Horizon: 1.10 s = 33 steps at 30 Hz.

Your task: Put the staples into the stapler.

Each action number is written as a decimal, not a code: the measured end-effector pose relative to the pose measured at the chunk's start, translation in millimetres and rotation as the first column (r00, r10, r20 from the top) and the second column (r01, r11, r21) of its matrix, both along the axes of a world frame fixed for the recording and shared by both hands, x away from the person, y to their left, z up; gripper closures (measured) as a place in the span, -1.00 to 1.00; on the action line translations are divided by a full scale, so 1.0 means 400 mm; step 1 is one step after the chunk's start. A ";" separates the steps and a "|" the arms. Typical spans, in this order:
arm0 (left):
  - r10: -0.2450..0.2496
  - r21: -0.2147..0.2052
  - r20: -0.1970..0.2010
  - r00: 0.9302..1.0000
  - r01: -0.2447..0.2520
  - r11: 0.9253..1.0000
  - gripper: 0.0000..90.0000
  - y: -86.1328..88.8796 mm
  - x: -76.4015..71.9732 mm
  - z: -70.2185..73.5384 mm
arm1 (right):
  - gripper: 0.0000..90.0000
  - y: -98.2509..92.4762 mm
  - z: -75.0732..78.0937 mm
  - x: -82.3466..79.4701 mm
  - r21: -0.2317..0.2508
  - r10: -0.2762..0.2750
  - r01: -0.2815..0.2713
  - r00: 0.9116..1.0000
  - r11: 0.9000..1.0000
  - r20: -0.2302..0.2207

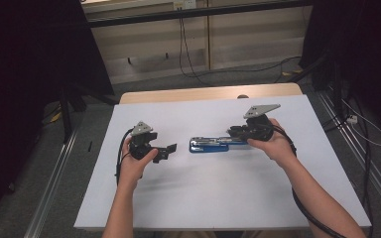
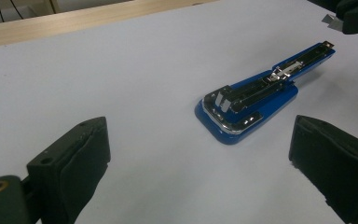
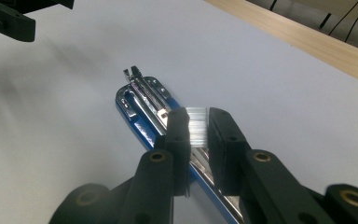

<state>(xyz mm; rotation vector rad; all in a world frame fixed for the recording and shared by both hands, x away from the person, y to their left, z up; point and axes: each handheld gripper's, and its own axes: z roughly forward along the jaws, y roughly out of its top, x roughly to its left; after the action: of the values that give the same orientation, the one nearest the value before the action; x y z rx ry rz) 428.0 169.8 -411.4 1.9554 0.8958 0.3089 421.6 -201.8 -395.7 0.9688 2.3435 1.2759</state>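
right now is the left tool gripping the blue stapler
No, the left tool is open with bare table between its jaws, and the opened blue stapler lies ahead, untouched.

The place looked like a lab or test room set up for recording, dim at its edges. A wooden worktop (image 1: 208, 93) carried a plain white sheet (image 1: 218, 188), and metal rails (image 1: 54, 168) ran along the grey floor (image 1: 10, 198) on both sides. Black cables (image 1: 183, 44) hung down a pale panelled wall (image 1: 248, 34) behind it, and dark stands (image 1: 67, 114) stood close by.
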 end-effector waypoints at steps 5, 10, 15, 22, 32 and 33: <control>0.000 0.003 0.000 1.000 0.000 1.000 -0.88 0.001 0.000 -0.001 | 0.76 0.006 0.004 0.011 0.006 0.021 -0.021 1.000 1.000 0.006; 0.002 0.002 0.002 1.000 -0.002 1.000 -0.88 0.002 0.001 0.000 | 0.76 0.012 0.010 0.022 0.009 0.036 -0.037 0.999 0.999 0.008; 0.005 -0.002 0.002 1.000 -0.005 1.000 -0.88 0.003 0.000 0.000 | 0.76 0.021 0.011 0.030 0.005 0.049 -0.049 0.999 0.999 0.016; -0.001 0.002 -0.001 1.000 0.001 1.000 -0.88 0.001 0.000 -0.001 | 0.76 0.036 0.010 0.042 0.001 0.071 -0.071 0.997 0.997 0.017; 0.001 0.007 -0.004 1.000 -0.001 1.000 -0.88 0.002 0.001 -0.002 | 0.76 0.055 0.006 0.051 -0.017 0.105 -0.105 0.994 0.994 0.014; 0.000 0.010 -0.003 1.000 0.000 1.000 -0.88 0.000 0.001 -0.003 | 0.76 0.056 0.007 0.052 -0.015 0.106 -0.105 0.994 0.994 0.013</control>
<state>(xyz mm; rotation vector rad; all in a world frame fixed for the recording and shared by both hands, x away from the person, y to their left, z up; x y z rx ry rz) 428.6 169.8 -412.6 1.9653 0.8975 0.3110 442.5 -179.4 -392.9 0.8387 2.4182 1.2984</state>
